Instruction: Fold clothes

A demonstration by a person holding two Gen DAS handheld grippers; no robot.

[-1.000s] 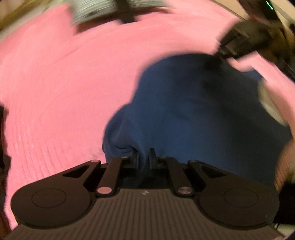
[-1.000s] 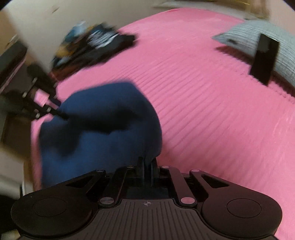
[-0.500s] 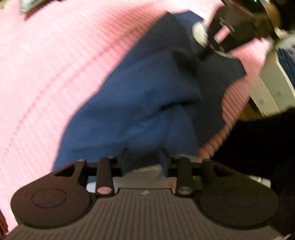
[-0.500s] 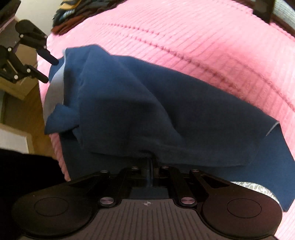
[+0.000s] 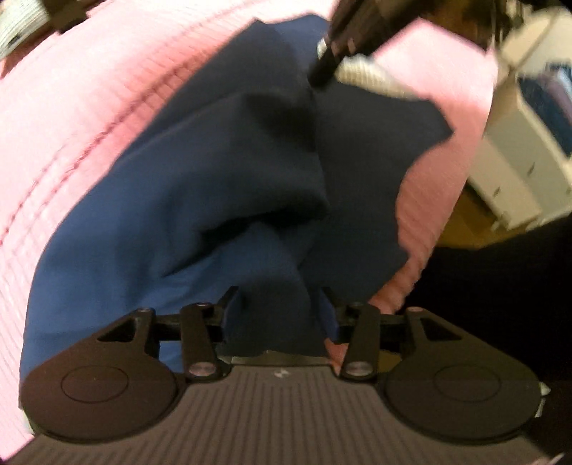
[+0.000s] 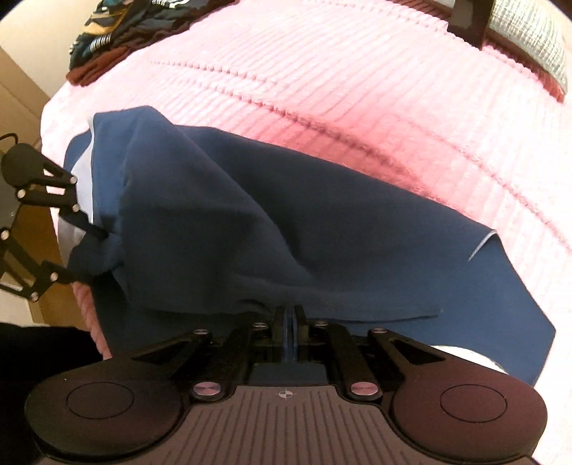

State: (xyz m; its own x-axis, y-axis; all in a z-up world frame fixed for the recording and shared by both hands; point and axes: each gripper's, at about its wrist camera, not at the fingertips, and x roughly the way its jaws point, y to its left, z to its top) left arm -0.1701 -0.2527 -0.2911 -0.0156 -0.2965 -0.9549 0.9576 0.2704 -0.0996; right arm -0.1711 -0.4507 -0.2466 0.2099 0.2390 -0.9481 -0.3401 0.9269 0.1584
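A navy blue garment (image 5: 214, 186) lies bunched on the pink ribbed bedspread (image 5: 89, 107) near the bed's edge. It also shows in the right wrist view (image 6: 250, 221). My left gripper (image 5: 275, 304) is open, its jaws wide apart, with a fold of the garment lying loose between them. My right gripper (image 6: 287, 314) is shut on the garment's edge. In the left wrist view the right gripper (image 5: 332, 60) shows at the garment's far end. In the right wrist view the left gripper (image 6: 77, 246) shows at the garment's left corner.
A pile of dark clothes (image 6: 118, 32) lies at the bed's far left corner. A grey pillow (image 6: 529, 35) with a black object (image 6: 468, 18) leaning on it is at the far right. White drawers (image 5: 518, 150) and wooden floor lie beyond the bed edge.
The garment has come down from a raised bundle onto the bedspread and spread out. My left gripper has opened and let go of its corner. My right gripper stays shut.
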